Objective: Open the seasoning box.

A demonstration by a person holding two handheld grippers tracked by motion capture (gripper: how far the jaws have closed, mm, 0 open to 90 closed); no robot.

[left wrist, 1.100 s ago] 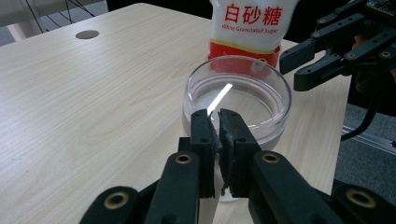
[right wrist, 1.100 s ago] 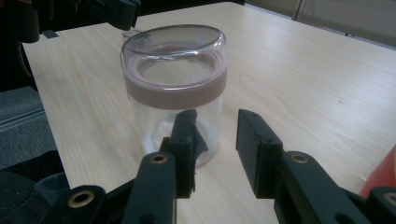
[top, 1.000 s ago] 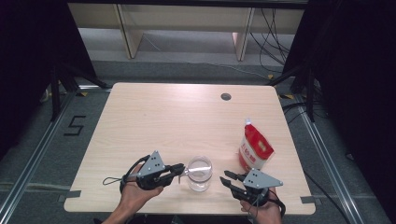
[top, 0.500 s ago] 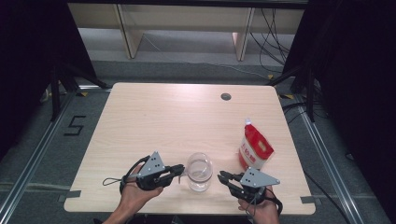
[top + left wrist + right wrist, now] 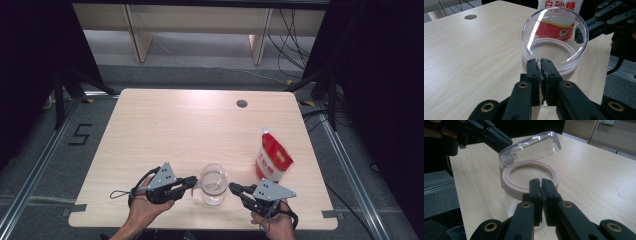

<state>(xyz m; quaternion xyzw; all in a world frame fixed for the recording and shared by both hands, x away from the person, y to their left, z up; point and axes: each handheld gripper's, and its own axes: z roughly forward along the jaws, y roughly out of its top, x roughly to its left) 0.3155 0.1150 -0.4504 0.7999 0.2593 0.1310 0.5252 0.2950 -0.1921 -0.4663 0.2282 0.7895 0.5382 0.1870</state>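
Note:
A clear jar (image 5: 213, 185) with a pale pink rim ring (image 5: 511, 185) stands near the table's front edge. Its clear round lid (image 5: 531, 147) is tilted up, low on the side toward my left gripper (image 5: 194, 181). That gripper is shut, its tips (image 5: 540, 61) against the lid's low edge; whether they pinch it I cannot tell. My right gripper (image 5: 232, 187) has just been closing and is shut with nothing between the jaws, its tips (image 5: 540, 181) at the rim ring's near side. In the right gripper view the left gripper (image 5: 507, 141) touches the lid's edge.
A red and white sugar pouch (image 5: 273, 160) stands to the right of the jar, behind my right hand. A round cable hole (image 5: 242, 103) sits near the table's far edge. The wooden tabletop (image 5: 165, 130) stretches bare behind the jar.
My right gripper has moved left up to the jar and its jaws have closed. My left gripper has stayed at the jar's left side.

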